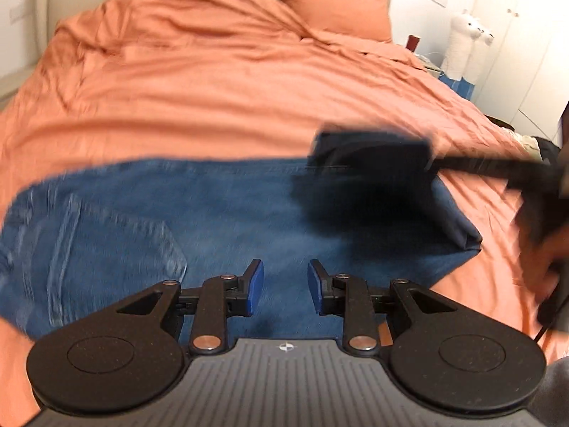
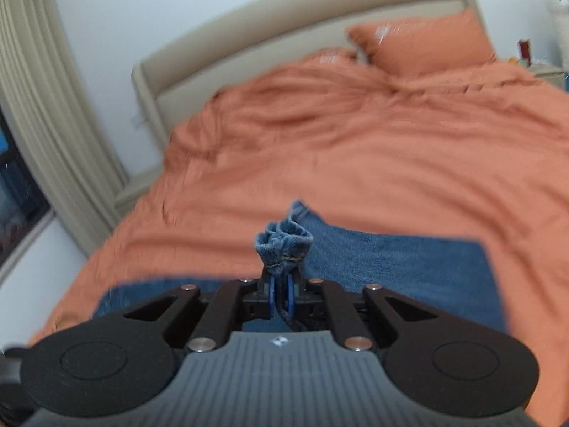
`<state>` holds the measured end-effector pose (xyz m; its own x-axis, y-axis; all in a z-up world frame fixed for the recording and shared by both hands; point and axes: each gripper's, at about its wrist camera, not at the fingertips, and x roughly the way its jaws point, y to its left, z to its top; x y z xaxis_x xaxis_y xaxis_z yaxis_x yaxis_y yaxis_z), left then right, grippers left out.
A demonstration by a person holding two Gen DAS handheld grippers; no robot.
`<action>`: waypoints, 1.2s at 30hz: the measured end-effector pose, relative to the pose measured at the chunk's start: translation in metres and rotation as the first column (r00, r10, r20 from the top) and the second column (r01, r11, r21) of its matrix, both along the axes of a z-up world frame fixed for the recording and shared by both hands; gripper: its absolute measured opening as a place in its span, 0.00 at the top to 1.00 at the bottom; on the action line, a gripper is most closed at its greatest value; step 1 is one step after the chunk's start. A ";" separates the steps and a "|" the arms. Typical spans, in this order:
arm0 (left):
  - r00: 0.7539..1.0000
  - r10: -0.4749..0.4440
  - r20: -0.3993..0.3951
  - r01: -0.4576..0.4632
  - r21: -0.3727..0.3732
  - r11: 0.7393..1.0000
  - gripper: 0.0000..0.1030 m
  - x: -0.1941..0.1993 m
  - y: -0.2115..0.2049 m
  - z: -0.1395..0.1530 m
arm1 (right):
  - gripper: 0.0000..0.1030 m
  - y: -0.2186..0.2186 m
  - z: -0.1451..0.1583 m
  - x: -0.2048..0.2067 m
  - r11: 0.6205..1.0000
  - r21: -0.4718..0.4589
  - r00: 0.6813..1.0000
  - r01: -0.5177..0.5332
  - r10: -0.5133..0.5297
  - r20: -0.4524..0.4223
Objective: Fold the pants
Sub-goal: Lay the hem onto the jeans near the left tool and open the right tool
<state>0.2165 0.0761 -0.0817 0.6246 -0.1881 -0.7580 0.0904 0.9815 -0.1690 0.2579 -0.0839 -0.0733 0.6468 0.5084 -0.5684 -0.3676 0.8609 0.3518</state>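
Pinching bunched jeans (image 2: 284,245): right gripper (image 2: 281,293) | left gripper (image 1: 285,286) agape, empty | frames blurred

Right gripper (image 1: 370,163) motion-blurred (fingers indistinct); jeans (image 1: 213,213) left edge smeared.

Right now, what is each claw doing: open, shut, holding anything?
Left claw: open, empty, over the jeans.
Right claw: shut on a bunched bit of the jeans' edge.

An orange-covered bed (image 2: 391,149) with beige headboard (image 2: 284,28), white walls, curtained window (image 2: 21,192).
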 end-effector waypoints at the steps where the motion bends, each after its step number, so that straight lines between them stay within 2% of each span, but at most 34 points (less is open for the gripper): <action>1: 1.000 0.004 -0.010 -0.004 -0.014 1.000 0.67 -0.002 0.010 0.000 | 0.98 0.013 -0.019 -0.003 0.999 -0.034 0.999 -0.025 0.024 -0.031; 4: 1.000 0.009 -0.026 -0.011 -0.058 0.998 0.62 -0.005 0.020 -0.011 | 0.98 0.040 -0.062 -0.019 0.989 -0.127 0.993 -0.075 0.063 -0.099; 6: 0.999 0.016 -0.035 -0.020 -0.104 0.994 0.49 -0.005 0.027 -0.015 | 0.97 0.047 -0.080 -0.021 0.981 -0.171 0.990 -0.090 0.069 -0.127; 8: 0.999 0.017 -0.044 -0.024 -0.158 0.987 0.40 -0.002 0.031 -0.022 | 0.96 0.042 -0.093 -0.024 0.979 -0.177 0.984 -0.098 0.069 -0.163; 9: 0.999 0.013 -0.052 -0.023 -0.188 0.982 0.38 0.001 0.032 -0.024 | 0.95 0.044 -0.095 -0.025 0.978 -0.180 0.982 -0.107 0.075 -0.175; 11: 0.997 0.009 -0.071 -0.026 -0.241 0.970 0.36 0.009 0.034 -0.031 | 0.94 0.041 -0.096 -0.023 0.975 -0.185 0.980 -0.126 0.093 -0.177; 12: 0.997 0.009 -0.079 -0.030 -0.262 0.965 0.35 0.013 0.034 -0.034 | 0.89 0.039 -0.093 -0.022 0.974 -0.181 0.977 -0.140 0.106 -0.185; 16: 0.994 0.028 -0.109 -0.062 -0.329 0.942 0.34 0.035 0.035 -0.047 | 0.60 0.024 -0.078 -0.013 0.980 -0.103 0.964 -0.170 0.143 -0.225; 18: 0.991 0.052 -0.123 -0.094 -0.364 0.927 0.34 0.049 0.035 -0.053 | 0.51 0.014 -0.070 -0.013 0.981 -0.097 0.968 -0.168 0.145 -0.207; 21: 0.986 0.090 -0.141 -0.141 -0.409 0.901 0.34 0.071 0.034 -0.064 | 0.48 -0.010 -0.063 -0.005 0.984 -0.110 0.977 -0.144 0.123 -0.176; 24: 0.979 0.110 -0.174 -0.176 -0.432 0.884 0.34 0.095 0.029 -0.079 | 0.48 -0.037 -0.061 0.011 0.985 -0.152 0.988 -0.079 0.057 -0.144; 28: 0.970 0.125 -0.209 -0.213 -0.483 0.849 0.36 0.117 0.027 -0.097 | 0.48 -0.077 -0.061 0.026 0.987 -0.162 0.992 -0.009 -0.012 -0.124; 29: 0.968 0.123 -0.220 -0.219 -0.494 0.841 0.37 0.122 0.027 -0.101 | 0.48 -0.085 -0.061 0.029 0.985 -0.171 0.993 0.006 -0.027 -0.119; 31: 0.965 0.115 -0.235 -0.225 -0.520 0.824 0.53 0.128 0.026 -0.108 | 0.48 -0.103 -0.063 0.033 0.982 -0.185 0.992 0.035 -0.057 -0.111; 33: 0.964 0.120 -0.235 -0.229 -0.520 0.823 0.77 0.134 0.023 -0.107 | 0.48 -0.118 -0.067 0.037 0.979 -0.194 0.989 0.060 -0.084 -0.118; 34: 0.967 0.128 -0.221 -0.226 -0.504 0.834 0.78 0.134 0.020 -0.104 | 0.48 -0.123 -0.069 0.039 0.978 -0.197 0.988 0.073 -0.098 -0.118; 36: 0.980 0.130 -0.152 -0.185 -0.437 0.880 0.85 0.130 0.010 -0.091 | 0.48 -0.134 -0.072 0.043 0.972 -0.214 0.986 0.098 -0.125 -0.114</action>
